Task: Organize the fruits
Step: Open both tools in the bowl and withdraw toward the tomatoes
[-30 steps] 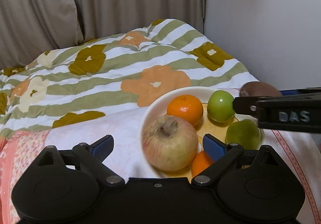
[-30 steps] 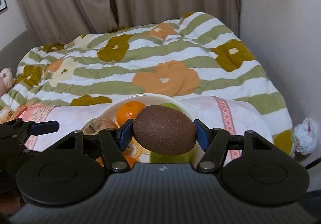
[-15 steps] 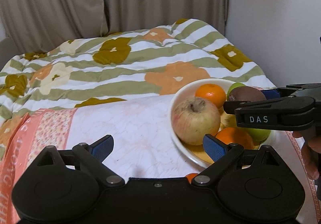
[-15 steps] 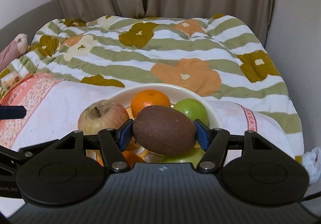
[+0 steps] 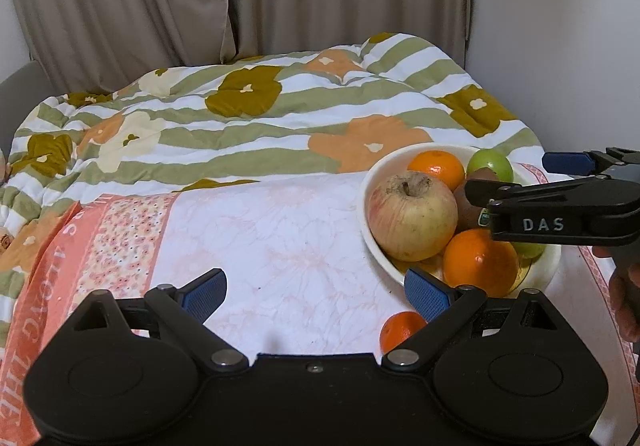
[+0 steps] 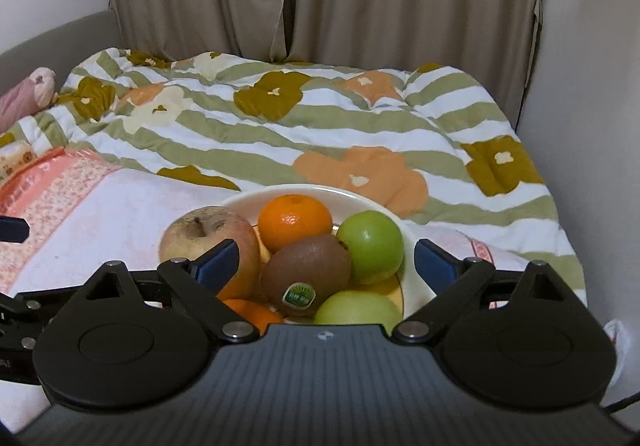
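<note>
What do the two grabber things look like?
Both are matte black plastic. The left gripper has two angled fingers tipped with ribbed blue pads, silver pivot screws and round black discs. The right gripper looks the same, with a ridged grey body behind it, and white letters DAS on its side.

Brown kiwi (image 6: 307, 271) among bowl (image 6: 408, 282) fruit

White raised letters "DAS" stand on the side of the right gripper's black finger (image 5: 560, 212), just right of the apple (image 5: 412, 216). Along the towel's pink border (image 5: 44, 278), far left of the apple, run large white letters, readable in part as "ALONG THE". The kiwi (image 6: 306, 272) carries a small green sticker, its print illegible.
</note>
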Demonstrator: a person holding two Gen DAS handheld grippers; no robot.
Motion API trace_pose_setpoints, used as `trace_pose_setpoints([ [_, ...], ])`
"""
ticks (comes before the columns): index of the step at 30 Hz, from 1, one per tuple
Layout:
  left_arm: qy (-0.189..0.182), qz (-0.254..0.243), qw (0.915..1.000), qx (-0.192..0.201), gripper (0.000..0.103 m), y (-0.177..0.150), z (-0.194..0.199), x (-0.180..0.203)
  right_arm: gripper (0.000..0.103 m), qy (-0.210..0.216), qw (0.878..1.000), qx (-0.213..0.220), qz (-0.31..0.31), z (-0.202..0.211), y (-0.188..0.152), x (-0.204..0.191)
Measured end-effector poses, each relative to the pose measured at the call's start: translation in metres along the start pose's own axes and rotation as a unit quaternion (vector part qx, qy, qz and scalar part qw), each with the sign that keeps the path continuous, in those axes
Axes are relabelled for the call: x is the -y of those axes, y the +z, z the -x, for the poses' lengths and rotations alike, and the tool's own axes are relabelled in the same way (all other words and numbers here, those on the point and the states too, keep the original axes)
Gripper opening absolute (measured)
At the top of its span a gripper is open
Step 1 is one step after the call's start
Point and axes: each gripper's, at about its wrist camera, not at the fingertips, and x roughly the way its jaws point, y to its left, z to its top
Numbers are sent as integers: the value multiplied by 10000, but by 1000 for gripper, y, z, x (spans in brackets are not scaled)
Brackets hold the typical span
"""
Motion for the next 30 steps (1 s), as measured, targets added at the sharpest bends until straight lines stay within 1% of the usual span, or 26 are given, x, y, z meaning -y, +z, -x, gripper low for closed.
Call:
trace_pose_setpoints([
  [7, -61, -77, 9998, 167, 98, 0, 21, -8, 103, -151, 9997, 170, -45, 29, 7, -7],
  [11, -133, -133, 9994, 298, 98, 0, 39, -15, 103, -243, 9993, 269, -58, 54, 11, -15],
  [19, -222, -252, 9979, 551, 98, -6, 75, -30, 103, -357, 9981, 351, -348, 108, 12, -27],
  [26, -417, -426, 9959, 682, 98, -21, 96, -40, 103, -430, 9972, 306, -527, 149, -3, -40],
  [30, -705, -522, 9937, 693, 98, -31, 101, -48, 103, -470, 9966, 247, -625, 166, -17, -51],
])
